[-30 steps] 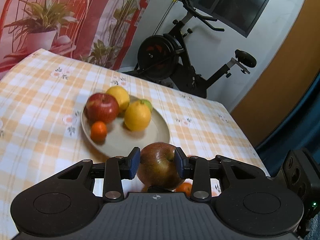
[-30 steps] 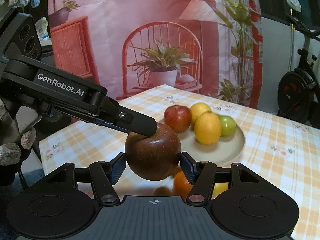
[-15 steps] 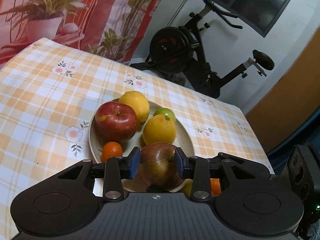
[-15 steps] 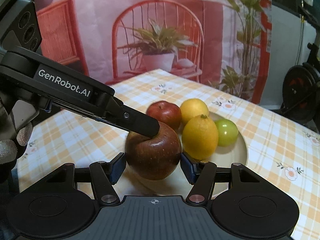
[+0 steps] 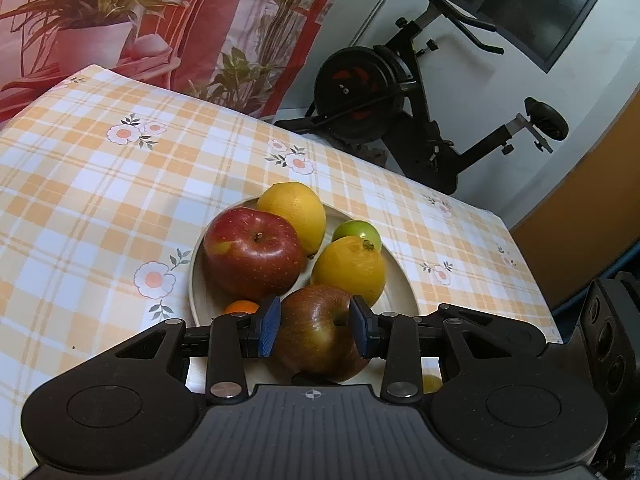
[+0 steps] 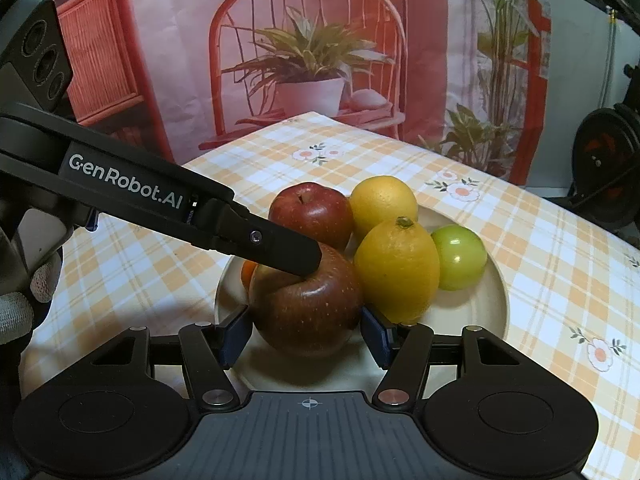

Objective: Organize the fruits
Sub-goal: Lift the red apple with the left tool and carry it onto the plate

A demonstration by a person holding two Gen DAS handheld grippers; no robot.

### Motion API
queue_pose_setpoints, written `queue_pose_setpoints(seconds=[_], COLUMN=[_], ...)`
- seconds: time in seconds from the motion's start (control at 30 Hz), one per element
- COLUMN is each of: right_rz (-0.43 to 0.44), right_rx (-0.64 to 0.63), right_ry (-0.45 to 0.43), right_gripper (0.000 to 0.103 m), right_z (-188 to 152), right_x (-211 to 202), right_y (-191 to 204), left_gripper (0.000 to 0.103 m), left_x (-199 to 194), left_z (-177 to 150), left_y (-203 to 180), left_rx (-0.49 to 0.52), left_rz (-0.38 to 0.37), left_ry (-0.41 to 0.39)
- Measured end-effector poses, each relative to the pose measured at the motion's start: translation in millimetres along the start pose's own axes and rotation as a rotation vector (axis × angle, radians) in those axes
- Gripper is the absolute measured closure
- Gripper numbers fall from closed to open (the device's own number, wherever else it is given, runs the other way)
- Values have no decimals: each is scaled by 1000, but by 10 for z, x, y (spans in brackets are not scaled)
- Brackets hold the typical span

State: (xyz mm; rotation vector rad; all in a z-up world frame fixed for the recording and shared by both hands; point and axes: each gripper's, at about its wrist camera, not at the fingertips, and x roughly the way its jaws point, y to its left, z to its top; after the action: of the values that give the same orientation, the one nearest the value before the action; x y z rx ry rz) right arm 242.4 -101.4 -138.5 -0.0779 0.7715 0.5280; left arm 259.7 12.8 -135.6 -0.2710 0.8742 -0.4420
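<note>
Both the left gripper (image 5: 316,330) and right gripper (image 6: 306,332) seemingly clamp the dark apple (image 6: 306,304), steadying it over the plate (image 6: 480,312)'s six o'clock edge.

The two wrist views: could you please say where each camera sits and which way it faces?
Left wrist: on the left hand-held gripper, looking down across the plate toward the exercise bike; its jaws clamp the dark apple.
Right wrist: on the right hand-held gripper, facing the printed backdrop; a gloved hand shows.
Shared: apple, plate, fruit.
</note>
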Motion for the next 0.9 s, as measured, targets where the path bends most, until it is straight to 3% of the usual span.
queue_pose_setpoints(seconds=[0.9], right_rz=[-25], right_rx=[-47], right_ry=[19], right_gripper=[47], right_z=[29], right_x=[-2], right_y=[63], left_gripper=[61], left_x=[-3], left_z=[-13], left_y=[32], left_rx=[-18], left_rz=[24], left_ry=[-12])
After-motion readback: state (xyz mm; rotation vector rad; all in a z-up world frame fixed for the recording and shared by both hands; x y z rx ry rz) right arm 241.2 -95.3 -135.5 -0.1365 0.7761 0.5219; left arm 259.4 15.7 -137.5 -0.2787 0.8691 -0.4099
